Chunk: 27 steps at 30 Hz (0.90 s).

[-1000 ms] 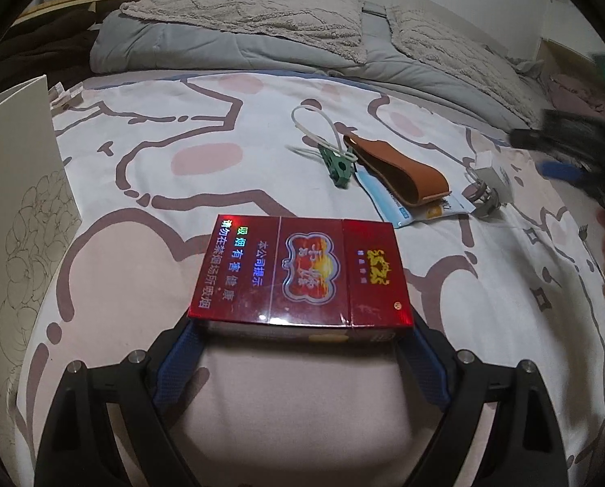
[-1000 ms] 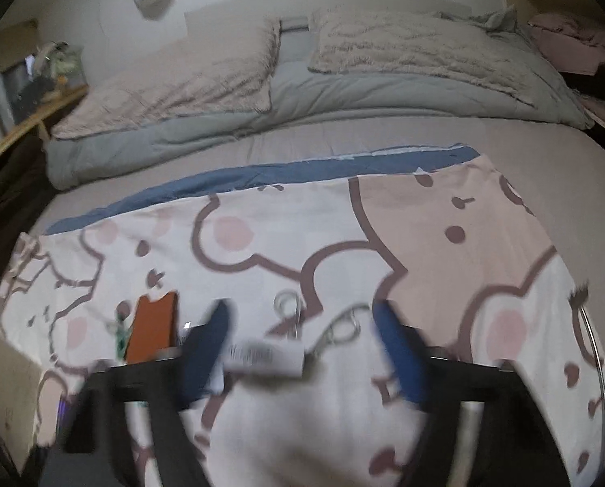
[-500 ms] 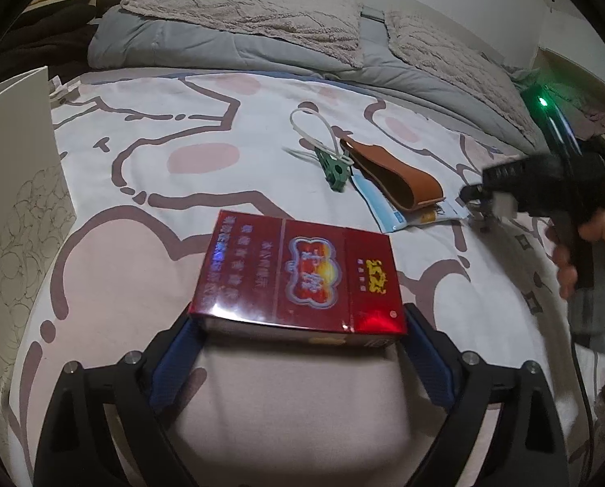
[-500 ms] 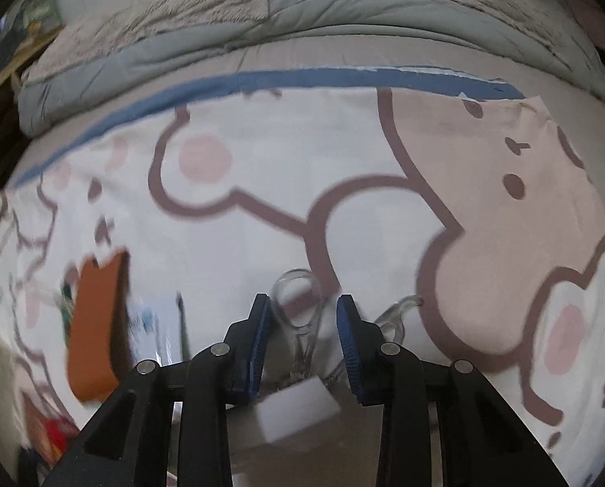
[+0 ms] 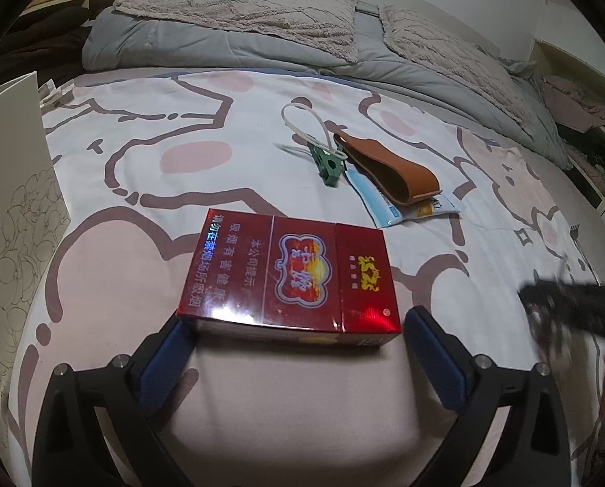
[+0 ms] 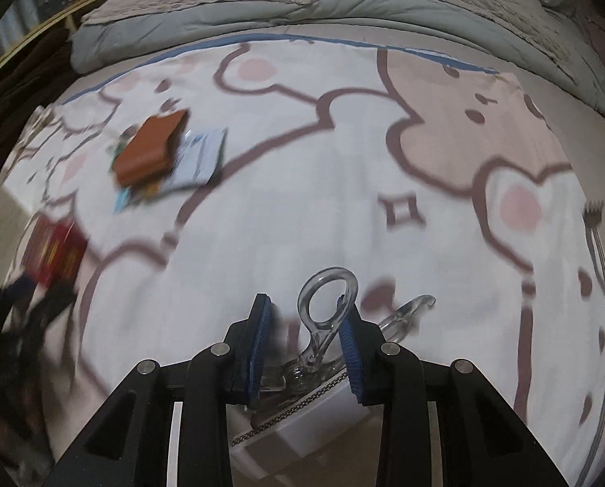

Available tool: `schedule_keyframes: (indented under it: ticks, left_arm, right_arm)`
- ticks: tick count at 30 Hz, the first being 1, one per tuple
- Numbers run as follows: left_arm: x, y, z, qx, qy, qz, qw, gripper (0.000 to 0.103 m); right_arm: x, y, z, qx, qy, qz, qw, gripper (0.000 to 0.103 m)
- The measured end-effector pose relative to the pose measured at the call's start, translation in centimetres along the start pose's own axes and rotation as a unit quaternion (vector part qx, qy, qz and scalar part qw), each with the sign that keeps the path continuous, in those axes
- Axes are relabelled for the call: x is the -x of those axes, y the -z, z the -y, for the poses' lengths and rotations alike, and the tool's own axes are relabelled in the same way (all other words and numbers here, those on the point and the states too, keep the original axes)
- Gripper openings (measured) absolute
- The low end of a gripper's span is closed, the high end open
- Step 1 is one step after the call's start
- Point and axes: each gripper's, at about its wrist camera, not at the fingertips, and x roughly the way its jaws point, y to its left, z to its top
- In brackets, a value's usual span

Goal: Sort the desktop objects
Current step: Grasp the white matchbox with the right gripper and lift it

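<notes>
Opening to its widest, the left gripper (image 5: 298,349) lets go of the red box (image 5: 290,280): the blue pads (image 5: 166,355) now stand clear of both ends, where a second ago they bracketed it closely. The box lies flat on the patterned sheet (image 5: 140,154), label up, between the fingers but untouched, with a pale board (image 5: 14,186) standing just off to its left. Judging by this, the box has been set down in its place and that piece of the sorting looks done.

Further up the sheet lie the brown case (image 5: 387,170), resting on a blue-and-white packet (image 5: 407,213), and a green clip (image 5: 328,166) with a white loop of cord, all near one another and well apart from the box.

The right gripper (image 6: 306,349) has changed more. A second ago its jaws were wide over a white block; now they are narrowed and hold a clear clip (image 6: 322,316) against the right pad, its ring poking up past the fingertips. The white block (image 6: 302,422) sits low between the fingers behind it; whether it is joined to the clip I cannot tell. The background is smeared, so this hand is moving, and it shows as a dark blur at the right edge of the left view. A fork (image 6: 598,251) lies at the far right of the sheet.

The clip seems lifted and on its way to a spot; the case, packet and green clip are left to sort.
</notes>
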Motion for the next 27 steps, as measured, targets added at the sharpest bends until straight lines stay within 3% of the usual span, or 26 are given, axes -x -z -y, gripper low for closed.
schedule_keyframes:
  ticks: [4, 8, 11, 12, 17, 27]
  left_arm:
    - [0.0, 0.0, 0.0, 0.000, 0.000, 0.000, 1.0000, 0.102]
    - [0.0, 0.0, 0.0, 0.000, 0.000, 0.000, 1.0000, 0.102]
    - [-0.1, 0.0, 0.0, 0.000, 0.001, 0.000, 1.0000, 0.102]
    - [-0.1, 0.0, 0.0, 0.000, 0.000, 0.000, 1.0000, 0.102]
    - [-0.1, 0.0, 0.0, 0.001, 0.002, 0.001, 1.0000, 0.102]
    - [0.0, 0.0, 0.0, 0.000, 0.003, 0.001, 1.0000, 0.102]
  right_arm:
    - [2.8, 0.9, -0.3, -0.017, -0.056, 0.012, 0.998, 0.034]
    - [7.3, 1.1, -0.5, -0.018, -0.085, 0.090, 0.992, 0.035]
    - [8.1, 1.3, 0.0, -0.034, -0.092, 0.114, 0.989, 0.046]
    - [7.8, 1.5, 0.4, -0.044, -0.092, 0.116, 0.988, 0.051]
    - [5.5, 2.7, 2.7, -0.094, -0.107, 0.097, 0.985, 0.051]
    - [4.5, 4.4, 1.7, -0.081, -0.147, 0.062, 0.984, 0.051]
